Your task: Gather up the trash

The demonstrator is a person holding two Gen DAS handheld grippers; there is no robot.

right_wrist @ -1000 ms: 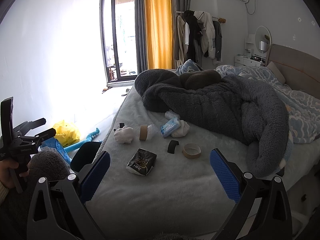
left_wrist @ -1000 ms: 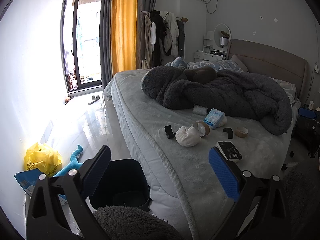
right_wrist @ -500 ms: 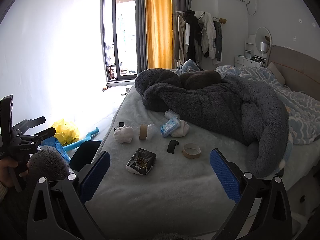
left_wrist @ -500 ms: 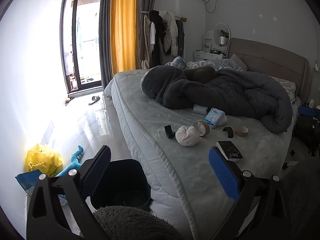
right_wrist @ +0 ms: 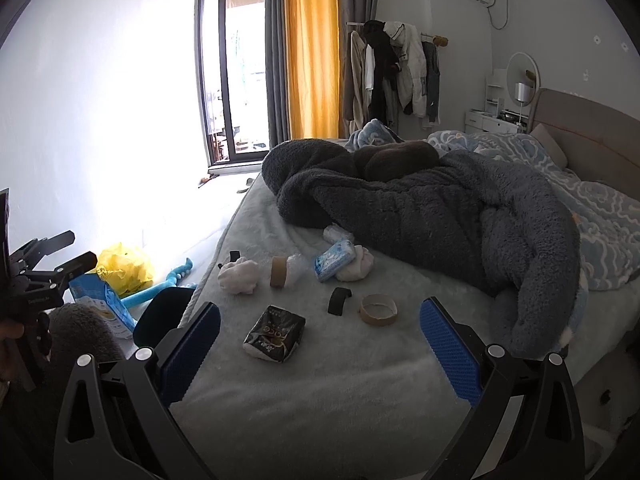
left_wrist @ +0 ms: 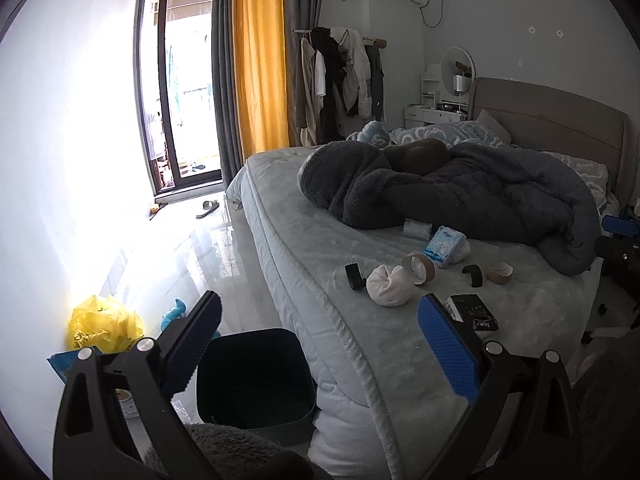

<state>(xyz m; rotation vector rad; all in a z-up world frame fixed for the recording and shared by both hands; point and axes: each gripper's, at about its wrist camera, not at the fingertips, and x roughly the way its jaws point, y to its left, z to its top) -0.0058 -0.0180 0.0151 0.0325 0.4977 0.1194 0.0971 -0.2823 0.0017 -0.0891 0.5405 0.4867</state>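
Trash scattered on bed: black packet nearest right tool, tape core, white wad, blue pack.
Bin on floor, against bed edge.
Both tools wide, empty; left tool above bin.
Risks: soft bedding yields under fingers, packet slips; wad near bed edge may roll off; blanket may snag.
Room: open mattress in front of packet.

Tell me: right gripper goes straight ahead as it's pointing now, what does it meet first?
Probably the bed surface, near the black snack packet that lies just left of the line between the open fingers of the right gripper. Beyond it lies the cardboard tape ring. Depth is uncertain in the fisheye view.
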